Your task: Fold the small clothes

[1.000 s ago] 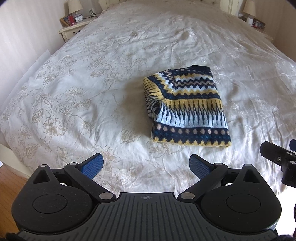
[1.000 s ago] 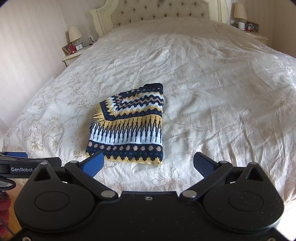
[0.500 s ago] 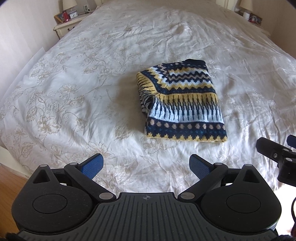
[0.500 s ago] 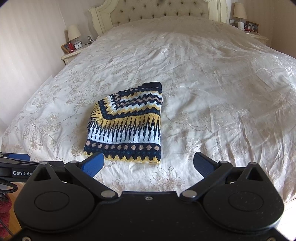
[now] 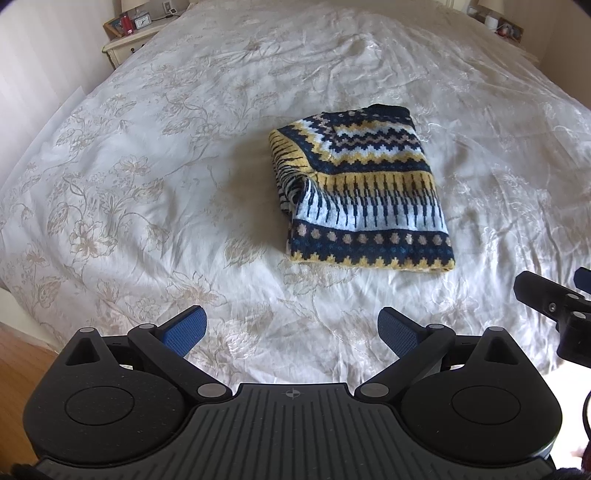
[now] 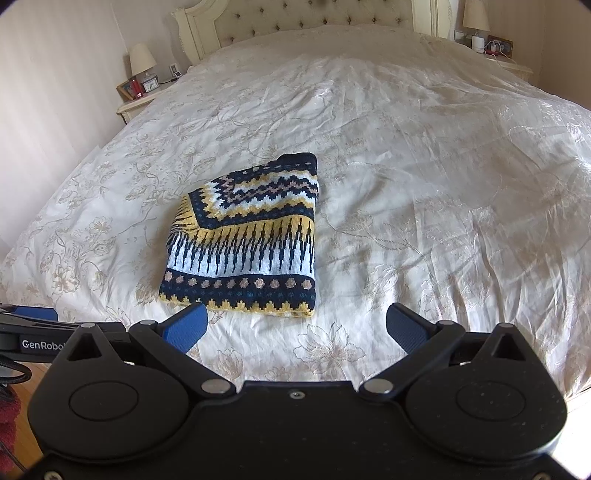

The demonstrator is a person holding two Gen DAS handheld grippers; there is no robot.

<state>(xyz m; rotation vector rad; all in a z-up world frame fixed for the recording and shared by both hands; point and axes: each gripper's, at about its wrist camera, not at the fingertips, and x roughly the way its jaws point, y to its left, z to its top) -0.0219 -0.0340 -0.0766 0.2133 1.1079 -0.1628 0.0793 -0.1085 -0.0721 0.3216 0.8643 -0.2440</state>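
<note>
A folded sweater (image 5: pixel 362 192) is lying mid-bed (image 5: pixel 147 166), nothing blocking it. The left tool (image 5: pixel 291 328) and right tool (image 6: pixel 295 326) are hovering near, spread wide, gripping nothing. A nightstand (image 6: pixel 140 103) is standing beside the headboard (image 6: pixel 295 14).

Cream floral bedspread (image 6: pixel 424 155), tufted headboard (image 6: pixel 303 14), bedside lamp (image 6: pixel 142 61), nightstand (image 5: pixel 127 46), wooden floor (image 5: pixel 18 354)

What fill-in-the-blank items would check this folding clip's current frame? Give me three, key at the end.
1. The patterned knit sweater lies ____ on the floral bedspread.
2. The jaws of the left gripper and the right gripper are both ____.
3. In the right wrist view, the small clock stands on the nightstand beside a ____.

Missing words: folded; open; lamp
</note>
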